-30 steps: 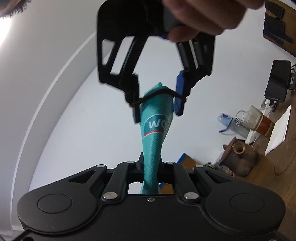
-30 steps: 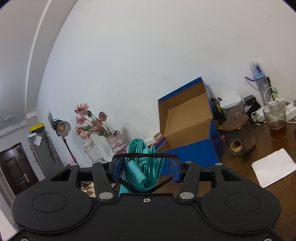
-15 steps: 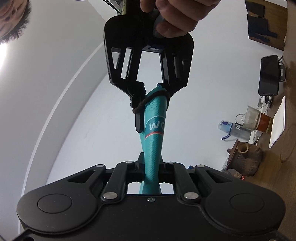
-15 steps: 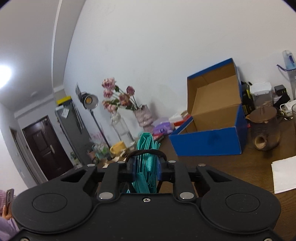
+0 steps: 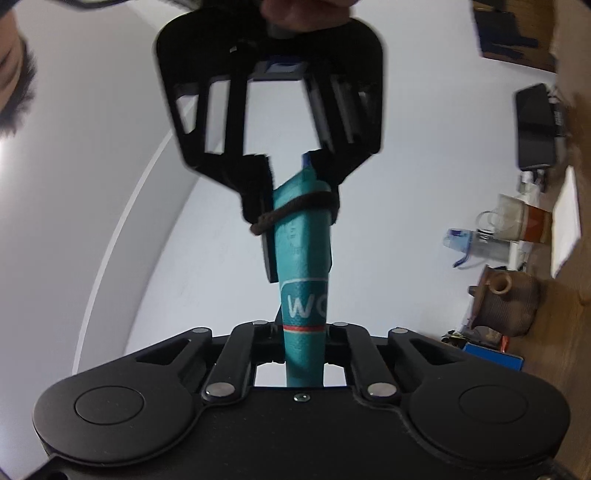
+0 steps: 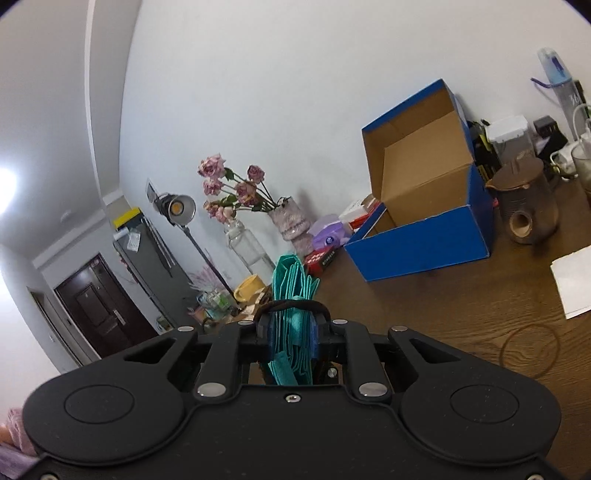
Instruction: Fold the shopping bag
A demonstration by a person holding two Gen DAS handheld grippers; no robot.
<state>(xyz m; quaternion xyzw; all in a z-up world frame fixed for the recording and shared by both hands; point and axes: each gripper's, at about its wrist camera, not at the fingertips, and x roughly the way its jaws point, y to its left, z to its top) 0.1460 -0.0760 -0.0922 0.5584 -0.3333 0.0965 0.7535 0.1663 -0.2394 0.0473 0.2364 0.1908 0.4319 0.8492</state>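
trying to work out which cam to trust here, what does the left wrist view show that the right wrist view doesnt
Only the left wrist view: the whole right gripper from outside, gripped by a hand, with the dark elastic band around its fingers and the white lettering on the bag.

Only the right wrist view: the open blue box, the flowers, a lamp, a dark door.

Both: the folded teal bag pinched at each end, and the brown pot.

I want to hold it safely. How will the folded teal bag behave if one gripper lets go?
The teal bag looks soft and light, so its free end would probably droop. Its pleats already fan out, so they may spread unless the dark elastic band holds them. The fabric looks textured, probably not slippery.
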